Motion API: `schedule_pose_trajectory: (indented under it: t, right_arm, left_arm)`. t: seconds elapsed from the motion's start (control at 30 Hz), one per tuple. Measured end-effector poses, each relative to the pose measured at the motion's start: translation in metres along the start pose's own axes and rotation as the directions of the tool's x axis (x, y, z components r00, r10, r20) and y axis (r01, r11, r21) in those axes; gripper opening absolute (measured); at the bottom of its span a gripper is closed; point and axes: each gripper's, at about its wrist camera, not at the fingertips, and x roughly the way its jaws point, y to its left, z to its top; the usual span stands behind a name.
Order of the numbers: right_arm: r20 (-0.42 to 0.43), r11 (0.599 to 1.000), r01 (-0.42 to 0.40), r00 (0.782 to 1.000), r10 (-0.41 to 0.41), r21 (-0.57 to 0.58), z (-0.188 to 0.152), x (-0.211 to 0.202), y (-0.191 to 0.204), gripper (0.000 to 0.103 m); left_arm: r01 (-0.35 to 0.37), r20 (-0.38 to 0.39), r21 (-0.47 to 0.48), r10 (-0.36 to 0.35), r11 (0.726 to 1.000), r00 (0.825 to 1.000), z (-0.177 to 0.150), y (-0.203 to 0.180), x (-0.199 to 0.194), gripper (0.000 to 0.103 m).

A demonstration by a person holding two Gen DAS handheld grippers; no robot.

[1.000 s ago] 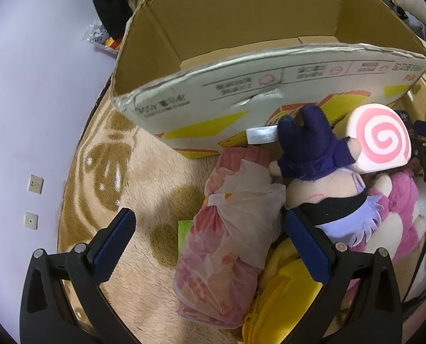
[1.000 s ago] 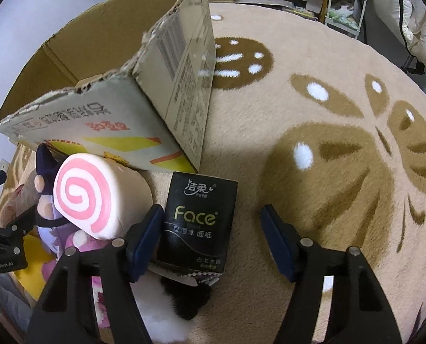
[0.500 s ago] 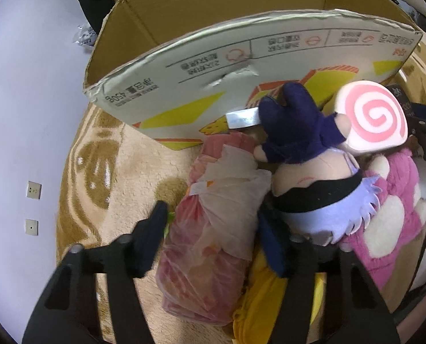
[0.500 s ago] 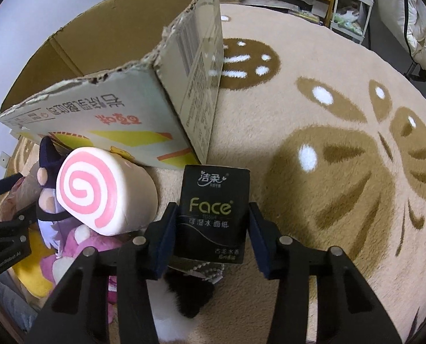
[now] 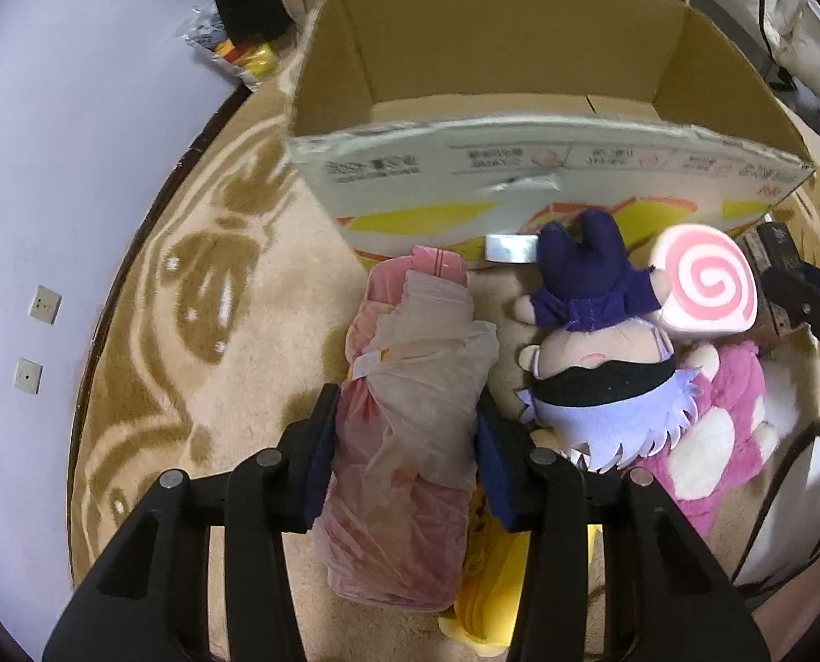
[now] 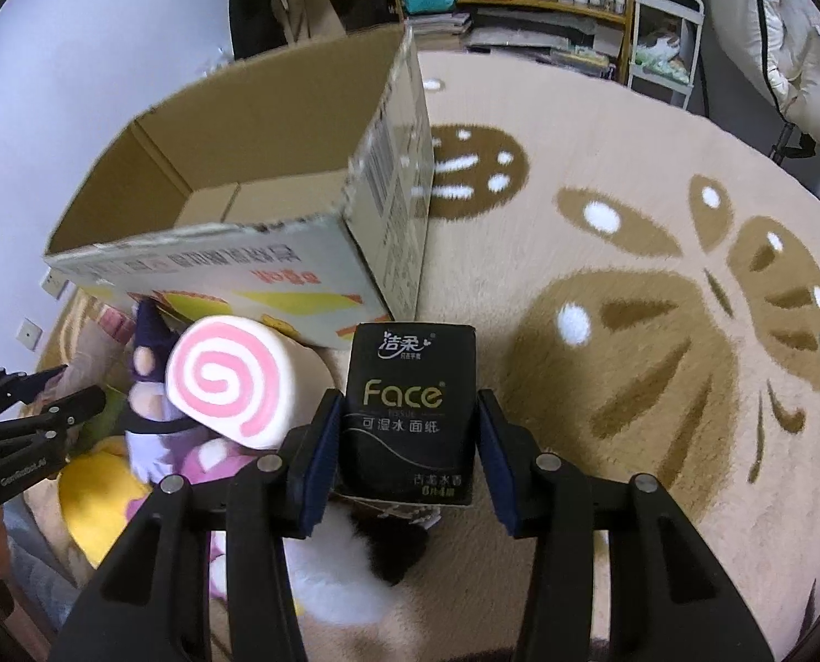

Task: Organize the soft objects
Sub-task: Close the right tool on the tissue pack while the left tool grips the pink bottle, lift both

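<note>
Left gripper (image 5: pixel 404 460) is clamped across the pink plastic-wrapped bundle (image 5: pixel 410 419). Bundle's long axis runs 6 to 12 o'clock, straight up toward the cardboard box (image 5: pixel 520 83), whose open mouth sits at 12, just past the bundle's far end. Wrap is translucent, crinkled and squashes under the pads.

Right gripper (image 6: pixel 407 455) is clenched on the black tissue pack (image 6: pixel 410 414), which stands upright with "Face" lettering; box corner at 11 o'clock, close. Both loads look ready to go in.

Even indoor light, soft shadows
Fisheye bends the edges, corners go black; slight blur, no strong glare.
</note>
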Motion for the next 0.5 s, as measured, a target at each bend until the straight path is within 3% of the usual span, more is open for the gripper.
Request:
schedule_pose_trajectory:
  t: [0.5]
  right_arm:
    - [0.151, 1.0, -0.023, 0.988, 0.023, -0.006, -0.019, -0.059, 0.02, 0.049]
  left_arm:
    - [-0.038, 0.143, -0.067, 0.048, 0.997, 0.989, -0.015, 0.016, -0.051, 0.044]
